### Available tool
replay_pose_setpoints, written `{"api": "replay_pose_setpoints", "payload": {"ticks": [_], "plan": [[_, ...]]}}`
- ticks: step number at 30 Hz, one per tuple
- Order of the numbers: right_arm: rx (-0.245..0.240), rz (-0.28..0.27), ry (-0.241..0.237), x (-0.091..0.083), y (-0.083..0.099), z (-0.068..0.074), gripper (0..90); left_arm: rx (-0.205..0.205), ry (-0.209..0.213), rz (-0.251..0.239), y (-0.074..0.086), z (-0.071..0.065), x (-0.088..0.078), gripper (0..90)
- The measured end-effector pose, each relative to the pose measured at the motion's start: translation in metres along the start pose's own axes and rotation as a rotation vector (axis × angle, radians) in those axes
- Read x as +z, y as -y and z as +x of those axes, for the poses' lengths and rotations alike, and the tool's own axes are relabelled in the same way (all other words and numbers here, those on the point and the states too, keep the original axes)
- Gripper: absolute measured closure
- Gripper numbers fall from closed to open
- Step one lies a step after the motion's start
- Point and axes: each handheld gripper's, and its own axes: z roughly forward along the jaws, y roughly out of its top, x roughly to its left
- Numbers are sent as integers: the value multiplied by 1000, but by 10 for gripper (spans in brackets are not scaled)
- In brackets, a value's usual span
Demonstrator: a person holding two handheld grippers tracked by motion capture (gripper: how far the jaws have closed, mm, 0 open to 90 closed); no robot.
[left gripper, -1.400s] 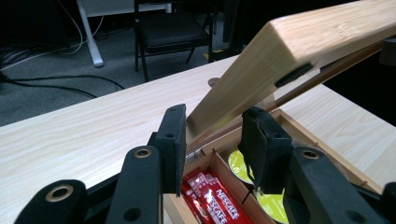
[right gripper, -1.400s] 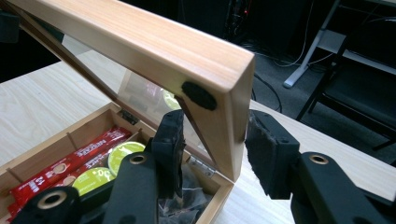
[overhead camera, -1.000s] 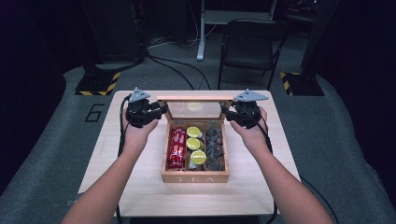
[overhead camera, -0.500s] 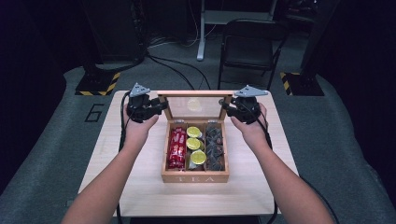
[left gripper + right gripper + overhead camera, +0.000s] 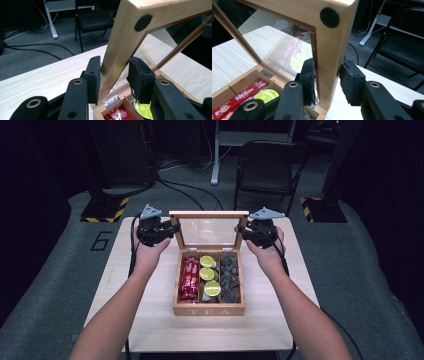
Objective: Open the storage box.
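A wooden tea box [image 5: 208, 310] sits mid-table with its glass lid [image 5: 209, 231] raised nearly upright. Inside lie red sachets [image 5: 189, 279], yellow-green round pods [image 5: 208, 275] and dark packets [image 5: 230, 277]. My left gripper [image 5: 174, 227] clamps the lid's left side rail, and the left gripper view shows the rail [image 5: 125, 32] pinched between both pads of that gripper [image 5: 113, 75]. My right gripper [image 5: 242, 229] grips the lid's right rail. Its jaws have just been closing, and in the right gripper view [image 5: 327, 72] they press on the rail [image 5: 329, 42].
The box stands on a light wooden table [image 5: 150, 320]. Beyond its far edge are a black folding chair [image 5: 270, 170], floor cables [image 5: 185, 190] and hazard-striped stand bases [image 5: 107, 210]. Grey floor surrounds the table.
The lid's top rail and both grippers sit slightly higher in the high view than a second ago. The box itself has not moved.
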Motion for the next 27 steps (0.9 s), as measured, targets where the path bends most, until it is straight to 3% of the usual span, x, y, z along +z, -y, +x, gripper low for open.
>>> {"api": "replay_pose_setpoints", "payload": {"ticks": [7,11,14,24,27], "plan": [[23,1,7,6,-4,-3,647,-17,-17,-10,-4,3,7,630],[35,5,11,9,-6,-5,647,-49,-17,-18,-3,4,11,627],[43,7,9,11,-7,-6,648,-44,-29,-23,-2,4,13,625],[44,23,17,15,-11,-8,648,-74,-16,0,15,11,30,619],[48,24,14,16,-11,-9,648,-64,-28,10,15,10,34,599]]}}
